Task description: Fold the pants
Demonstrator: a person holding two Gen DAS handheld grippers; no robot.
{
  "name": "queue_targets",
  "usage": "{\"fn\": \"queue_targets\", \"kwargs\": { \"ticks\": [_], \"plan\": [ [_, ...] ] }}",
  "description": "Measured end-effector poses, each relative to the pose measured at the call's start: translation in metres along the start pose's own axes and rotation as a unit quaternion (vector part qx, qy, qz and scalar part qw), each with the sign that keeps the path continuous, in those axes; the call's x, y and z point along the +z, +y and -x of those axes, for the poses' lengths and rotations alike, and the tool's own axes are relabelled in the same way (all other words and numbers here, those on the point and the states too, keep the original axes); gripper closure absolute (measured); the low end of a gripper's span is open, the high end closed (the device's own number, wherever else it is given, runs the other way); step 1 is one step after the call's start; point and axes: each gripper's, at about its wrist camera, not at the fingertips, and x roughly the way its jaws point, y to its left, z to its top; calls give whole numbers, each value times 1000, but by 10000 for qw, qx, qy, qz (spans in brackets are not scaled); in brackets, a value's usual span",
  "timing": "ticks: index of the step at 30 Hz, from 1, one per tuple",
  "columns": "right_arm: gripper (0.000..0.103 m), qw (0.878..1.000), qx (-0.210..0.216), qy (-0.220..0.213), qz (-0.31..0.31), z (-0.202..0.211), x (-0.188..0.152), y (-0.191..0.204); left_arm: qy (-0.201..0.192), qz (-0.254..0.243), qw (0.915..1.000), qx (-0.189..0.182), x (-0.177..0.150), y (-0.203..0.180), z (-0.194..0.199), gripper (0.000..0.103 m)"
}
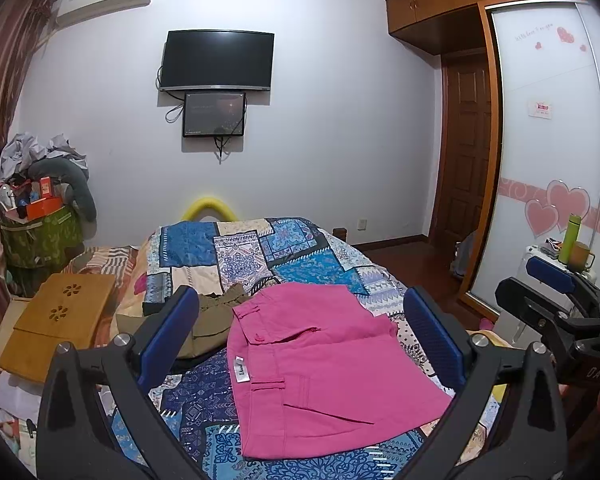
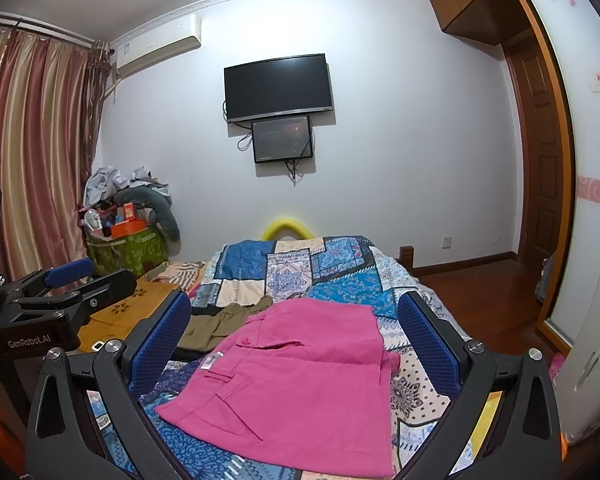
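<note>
Pink pants [image 1: 320, 368] lie folded into a flat rectangle on the patterned bedspread [image 1: 300, 256], waistband and white label at the left. They also show in the right wrist view [image 2: 300, 376]. My left gripper [image 1: 300, 344] is open and empty, held above the pants. My right gripper [image 2: 296, 348] is open and empty too, above the same pants. The right gripper shows at the right edge of the left wrist view [image 1: 560, 300]; the left gripper shows at the left edge of the right wrist view [image 2: 68, 284].
Olive-green folded clothing [image 1: 212, 320] lies just left of the pink pants. A wooden lap desk [image 1: 60, 320] sits on the bed's left side. A full green basket [image 1: 40, 236] stands at the back left. A wardrobe [image 1: 548, 140] is at right.
</note>
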Motion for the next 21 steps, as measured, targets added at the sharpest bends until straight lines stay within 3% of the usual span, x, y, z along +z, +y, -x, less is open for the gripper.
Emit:
{"fn": "queue_targets", "kwargs": {
  "ticks": [21],
  "plan": [
    [0,10000,1,-1,-19,2,1,0,40,48,10000,-10,1,1,-2,0]
  ]
}}
